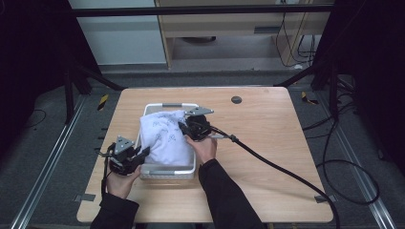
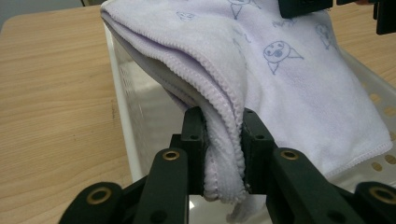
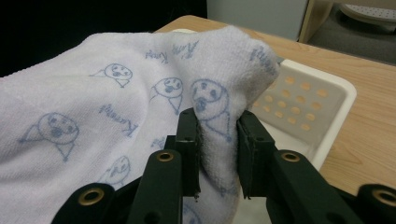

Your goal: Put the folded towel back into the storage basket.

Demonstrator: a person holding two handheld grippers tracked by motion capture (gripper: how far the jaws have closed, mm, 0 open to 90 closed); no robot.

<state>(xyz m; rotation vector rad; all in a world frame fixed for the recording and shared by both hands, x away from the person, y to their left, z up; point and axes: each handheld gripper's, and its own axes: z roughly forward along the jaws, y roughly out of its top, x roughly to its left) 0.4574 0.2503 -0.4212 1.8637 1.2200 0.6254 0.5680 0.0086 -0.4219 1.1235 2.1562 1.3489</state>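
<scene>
**Towel held at two corners over the basket**

Wooden tabletop [image 1: 267, 143], dark curtains to either side and grey floor beyond: that is your workspace, with a white perforated basket [image 1: 168, 171] sitting left of centre. Your pale lilac towel [image 1: 165, 136] lies folded in and over that basket, its upper layers lifted clear of the rim.

Your left gripper [image 2: 223, 135] is clamped on a hemmed, doubled edge of the towel at the near left corner of the basket; the cloth is pinched tight between the two black jaws. Your right gripper [image 3: 218, 135] is clamped on a bunched fold at the far right side of the towel, again with cloth squeezed between the jaws.

You look to be at the lifting or placing stage, with both grips set. Judging from this, the next move calls for both hands to travel together, keeping the towel taut between them so that the folded layers do not slide apart or catch on the basket's rim.

Print on the towel: small blue cartoon faces repeated across it, each with a short word in script beside it. It seems to begin with "K", but I cannot read it with confidence.
</scene>
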